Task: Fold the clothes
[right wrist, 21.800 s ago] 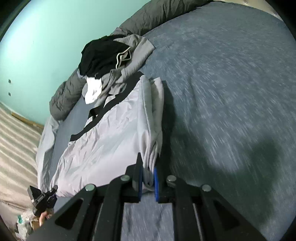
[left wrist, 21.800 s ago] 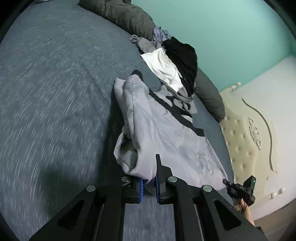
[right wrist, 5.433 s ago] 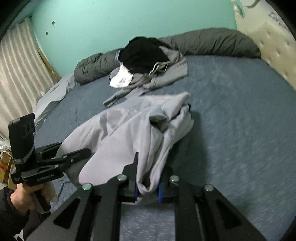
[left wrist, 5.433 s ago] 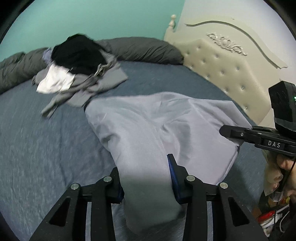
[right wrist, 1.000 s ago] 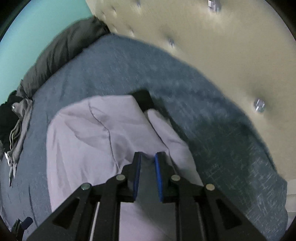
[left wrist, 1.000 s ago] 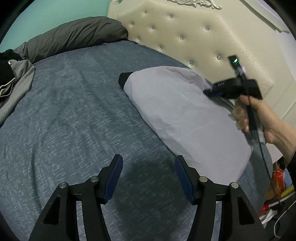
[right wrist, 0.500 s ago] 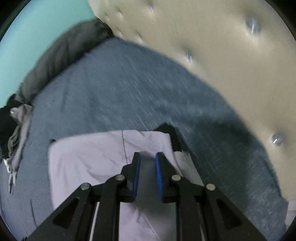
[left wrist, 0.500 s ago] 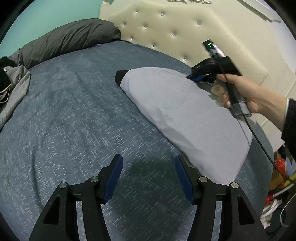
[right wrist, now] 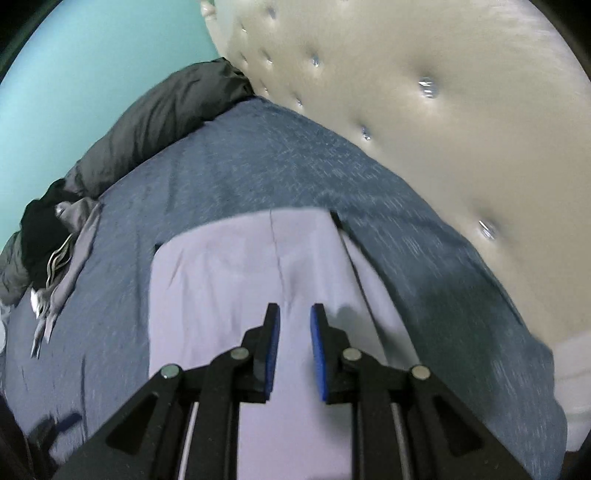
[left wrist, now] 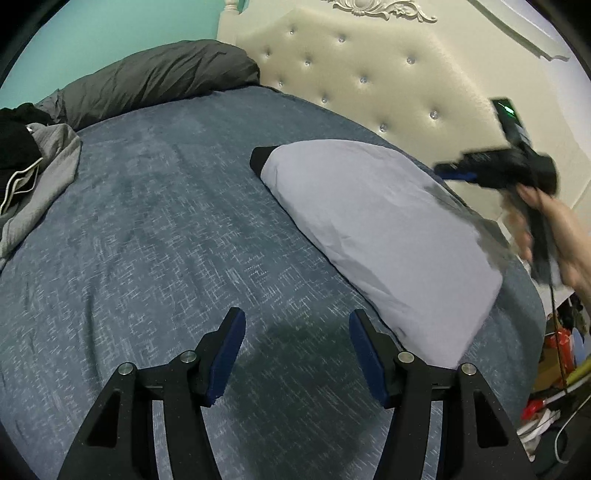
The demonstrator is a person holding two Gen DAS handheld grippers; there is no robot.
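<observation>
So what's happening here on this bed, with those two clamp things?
A person is folding laundry with a handheld gripper in each hand. A light grey garment lies folded flat on the blue bedspread near the tufted headboard. The left gripper hangs wide open over bare bedspread; the right gripper is above the garment, jaws slightly apart, gripping nothing. A pile of unfolded clothes waits by the dark pillow.

Bedspread [left wrist: 147, 229]: blue, flecked with white. Folded garment [left wrist: 376, 229]: pale lilac-grey, black trim at one corner. Headboard [left wrist: 388, 74]: cream, tufted with silvery studs. Pillow [left wrist: 155, 77]: dark grey. Wall [left wrist: 110, 26]: turquoise. Clothes pile [left wrist: 33, 155]: black and grey. Gripper pads [left wrist: 225, 354]: blue on black.
</observation>
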